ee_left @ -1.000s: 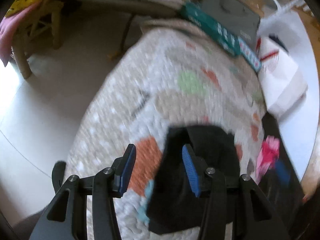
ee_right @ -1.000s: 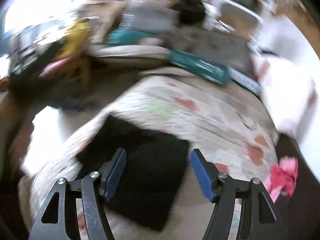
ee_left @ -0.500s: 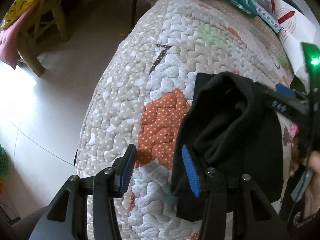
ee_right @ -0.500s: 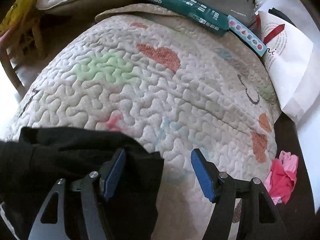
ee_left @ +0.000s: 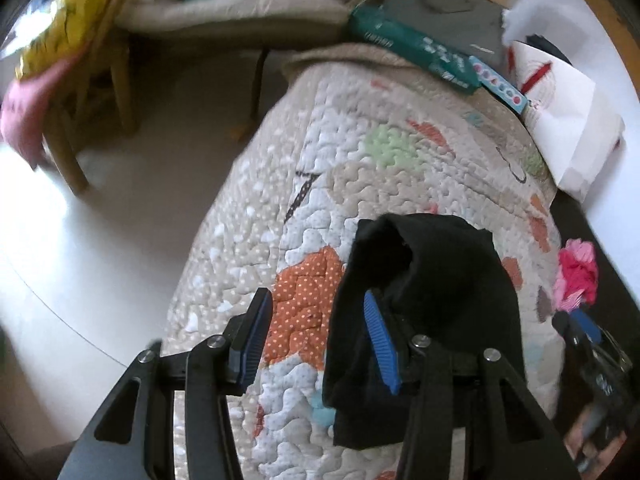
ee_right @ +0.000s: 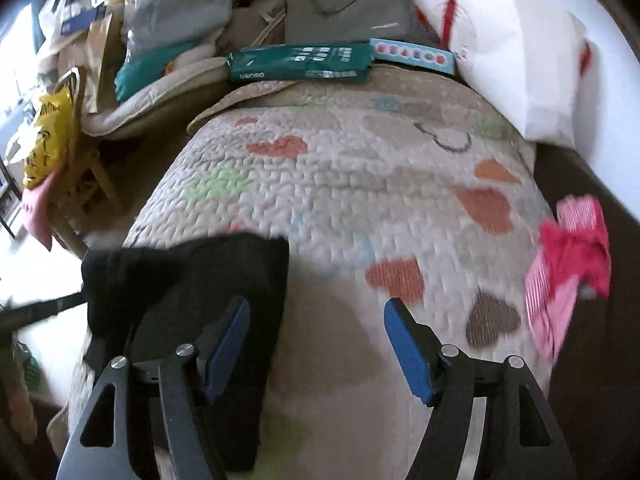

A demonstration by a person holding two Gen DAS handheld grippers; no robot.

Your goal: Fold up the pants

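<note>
The black pants (ee_left: pixel 436 296) lie folded in a compact bundle on the quilted bedspread (ee_left: pixel 384 168). In the left wrist view my left gripper (ee_left: pixel 316 340) is open, its right finger against the bundle's left edge, nothing between the pads. In the right wrist view the pants (ee_right: pixel 208 280) lie at lower left on the quilt (ee_right: pixel 352 168); my right gripper (ee_right: pixel 316 348) is open and empty, its left finger over the bundle's right edge. The right gripper also shows at the far right of the left wrist view (ee_left: pixel 580 328).
A green package (ee_right: pixel 300 62), a grey bag (ee_right: pixel 348 12) and a white paper bag (ee_right: pixel 516 60) sit at the bed's far end. A pink and red garment (ee_right: pixel 572 264) lies at the right edge. A wooden chair (ee_left: pixel 92 92) stands on the floor to the left.
Both grippers have pulled back and up from the pants, so more of the bed shows. The right gripper has moved away to the right. The bundle stays in place.
</note>
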